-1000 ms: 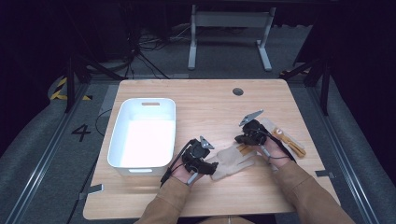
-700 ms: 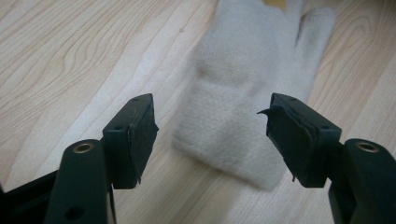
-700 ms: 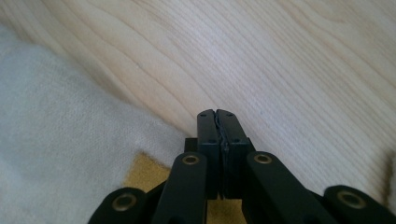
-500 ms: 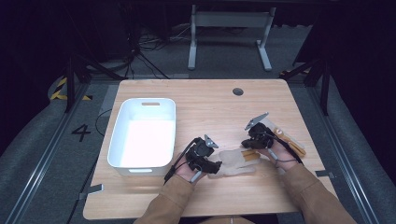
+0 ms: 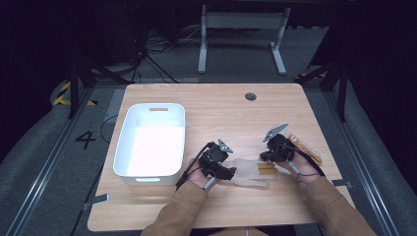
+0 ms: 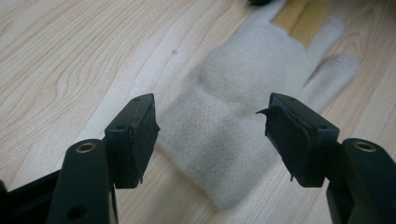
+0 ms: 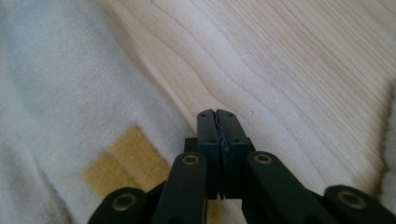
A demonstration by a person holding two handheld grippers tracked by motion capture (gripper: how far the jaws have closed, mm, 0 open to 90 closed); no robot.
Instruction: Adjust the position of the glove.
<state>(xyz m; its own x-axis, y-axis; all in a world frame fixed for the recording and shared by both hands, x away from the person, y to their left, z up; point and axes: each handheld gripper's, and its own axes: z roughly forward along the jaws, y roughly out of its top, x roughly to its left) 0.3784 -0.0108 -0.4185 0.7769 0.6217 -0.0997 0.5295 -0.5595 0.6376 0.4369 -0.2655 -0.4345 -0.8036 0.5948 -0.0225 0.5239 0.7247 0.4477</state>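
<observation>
Two grippers work on one white glove [image 5: 250,172] that lies flat near the table's [image 5: 216,105] front edge, between the hands. The left gripper [image 5: 227,172] hovers at the cuff with its jaws standing moderately apart, astride the cuff but not pressing it [image 6: 219,140]; to grip well it should come down so both pads bracket the knit edge squarely before closing. The right gripper [image 5: 265,157], jaws fully together on nothing, sits at the fingertip end beside the tan patch [image 7: 123,161]; it would need to part them first. Farther left stands the white bin [image 5: 127,147], a likely destination.
</observation>
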